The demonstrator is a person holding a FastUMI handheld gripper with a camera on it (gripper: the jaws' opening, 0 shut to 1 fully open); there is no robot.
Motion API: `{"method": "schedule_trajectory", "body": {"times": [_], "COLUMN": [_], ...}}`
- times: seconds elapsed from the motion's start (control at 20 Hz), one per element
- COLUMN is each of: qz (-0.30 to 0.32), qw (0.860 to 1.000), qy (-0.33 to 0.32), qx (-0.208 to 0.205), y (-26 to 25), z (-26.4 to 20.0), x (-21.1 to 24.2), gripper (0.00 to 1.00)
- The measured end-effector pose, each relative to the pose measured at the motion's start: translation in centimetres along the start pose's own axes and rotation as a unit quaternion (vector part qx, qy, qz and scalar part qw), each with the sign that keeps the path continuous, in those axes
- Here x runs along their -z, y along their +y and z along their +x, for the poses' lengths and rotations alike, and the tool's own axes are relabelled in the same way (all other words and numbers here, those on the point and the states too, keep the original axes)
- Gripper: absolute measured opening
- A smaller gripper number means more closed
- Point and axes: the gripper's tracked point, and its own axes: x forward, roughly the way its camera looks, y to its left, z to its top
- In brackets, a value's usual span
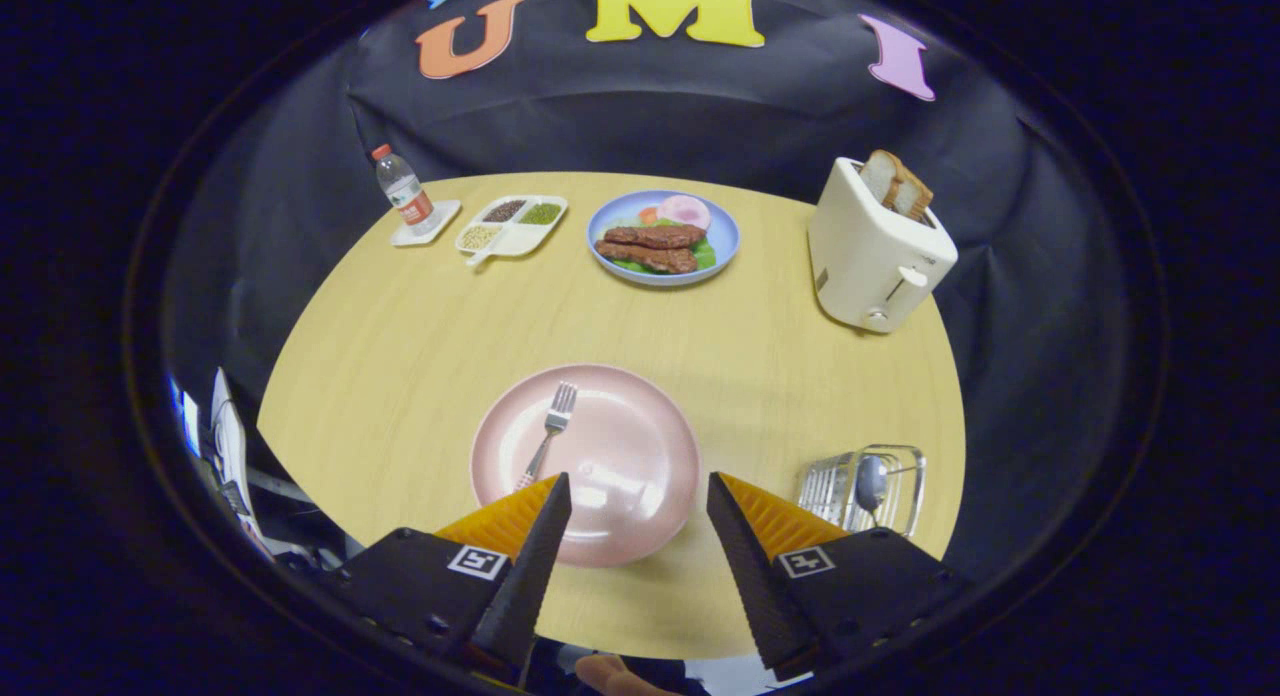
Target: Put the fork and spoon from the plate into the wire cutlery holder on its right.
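A pink plate (640, 496) lies on the round wooden table just ahead of my fingers. A silver fork (549, 435) rests on the plate's left half, tines pointing away, its handle end passing behind my left finger. To the plate's right stands the wire cutlery holder (868, 488), with a spoon (871, 481) standing in it, bowl up. My gripper (638, 488) hovers over the near side of the plate, open, with nothing between its fingers.
Further back on the table (400, 376) are a blue plate of meat and greens (663, 238), a white divided tray of beans (511, 225), a water bottle (403, 190) on a small dish, and a white toaster (877, 248) holding bread at the right.
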Motion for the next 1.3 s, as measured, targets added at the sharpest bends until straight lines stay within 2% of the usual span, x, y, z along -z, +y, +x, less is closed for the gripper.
{"method": "schedule_trajectory", "body": {"times": [0.15,0.45,0.55,0.6,0.65,0.85,0.95,1.05,1.15,1.2,1.3], "qz": [0.017,0.056,0.075,0.083,0.092,0.104,0.111,0.112,0.1,0.098,0.092], "qw": [0.999,0.994,0.993,0.992,0.992,0.991,0.989,0.989,0.989,0.99,0.99], "qy": [-0.039,-0.073,-0.073,-0.069,-0.068,-0.063,-0.06,-0.06,-0.059,-0.059,-0.061], "qx": [0.013,0.058,0.062,0.059,0.056,0.062,0.079,0.082,0.089,0.087,0.091], "y": [3.0,6.3,7.2,7.6,8.1,9.0,8.5,8.6,8.6,8.8,8.3], "z": [2.2,5.9,6.8,7.2,7.6,8.6,8.9,8.8,8.2,8.4,7.9], "x": [1.0,3.6,4.4,4.8,5.1,5.9,5.9,5.8,5.7,6.0,5.5], "gripper": [0.85,0.87,0.83,0.75,0.73,0.53,0.42,0.25,0.26,0.11,0.12]}}
